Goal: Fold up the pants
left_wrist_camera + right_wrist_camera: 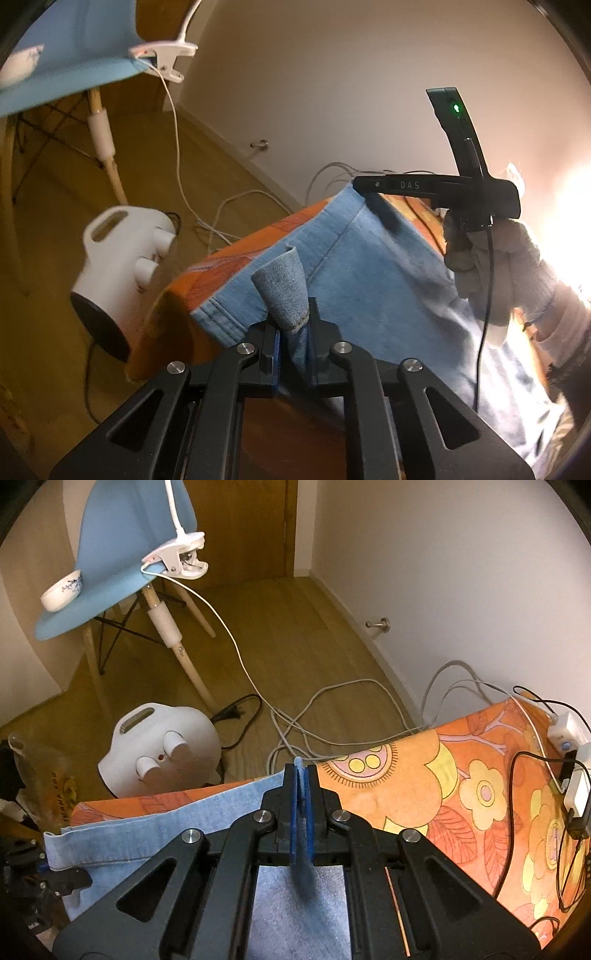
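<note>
Light blue denim pants [369, 280] lie flat on a table covered with an orange flowered cloth [461, 775]. In the left wrist view my left gripper [293, 314] is shut on a rolled-up fold of the pants' near edge, which sticks up between the pads. Held by a gloved hand [491, 266], my right gripper [360, 184] sits at the pants' far corner. In the right wrist view the right gripper [301, 771] is shut on a thin edge of the pants [147, 823], at the table's far edge.
A white fan heater [162, 753] stands on the wooden floor past the table, among loose cables [332, 709]. A blue chair [110, 572] carries a bowl [61, 590] and a clip lamp [177, 559]. A power strip with chargers [569, 738] lies on the table's right corner.
</note>
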The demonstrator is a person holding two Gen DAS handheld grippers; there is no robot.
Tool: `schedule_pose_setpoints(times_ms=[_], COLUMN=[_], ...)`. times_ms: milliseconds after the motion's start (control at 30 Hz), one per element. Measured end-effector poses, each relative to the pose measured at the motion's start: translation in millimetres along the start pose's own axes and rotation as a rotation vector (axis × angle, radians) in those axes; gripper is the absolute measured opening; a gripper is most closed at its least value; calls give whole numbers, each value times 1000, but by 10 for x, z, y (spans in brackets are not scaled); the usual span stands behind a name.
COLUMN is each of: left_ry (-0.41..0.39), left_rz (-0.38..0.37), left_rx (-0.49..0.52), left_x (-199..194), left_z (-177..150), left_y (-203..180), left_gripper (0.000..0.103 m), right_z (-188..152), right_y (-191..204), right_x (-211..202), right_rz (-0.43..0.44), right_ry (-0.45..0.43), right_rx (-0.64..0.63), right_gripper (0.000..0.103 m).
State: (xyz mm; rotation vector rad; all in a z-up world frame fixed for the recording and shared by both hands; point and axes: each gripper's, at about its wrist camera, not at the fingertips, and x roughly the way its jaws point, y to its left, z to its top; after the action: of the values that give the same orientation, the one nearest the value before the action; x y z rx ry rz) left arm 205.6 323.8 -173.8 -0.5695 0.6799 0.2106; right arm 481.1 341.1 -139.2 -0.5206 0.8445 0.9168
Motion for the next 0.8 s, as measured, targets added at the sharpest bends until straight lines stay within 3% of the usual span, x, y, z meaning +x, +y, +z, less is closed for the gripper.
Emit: schedule_pose_setpoints(times_ms=[133, 300, 367, 567, 800], left_ry=[-3, 10, 4, -30, -60], left_rz=[42, 75, 105, 115, 53], left_rx=[8, -11, -5, 44, 116], left_x=[-32, -96, -158, -511, -998], left_z=[26, 65, 79, 173, 295], left_y=[1, 21, -4, -125, -444], left_gripper=[19, 22, 30, 30, 31], right_z=[-1, -30, -69, -274, -761], right_y=[-24, -129, -164, -354, -588], right_x=[46, -249, -459, -1289, -2343], right_rz=[-25, -13, -26, -45, -94], right_ry=[20, -32, -48, -121, -168], right_rx=[24, 80, 81, 142, 203], right_gripper=[6, 26, 30, 33, 34])
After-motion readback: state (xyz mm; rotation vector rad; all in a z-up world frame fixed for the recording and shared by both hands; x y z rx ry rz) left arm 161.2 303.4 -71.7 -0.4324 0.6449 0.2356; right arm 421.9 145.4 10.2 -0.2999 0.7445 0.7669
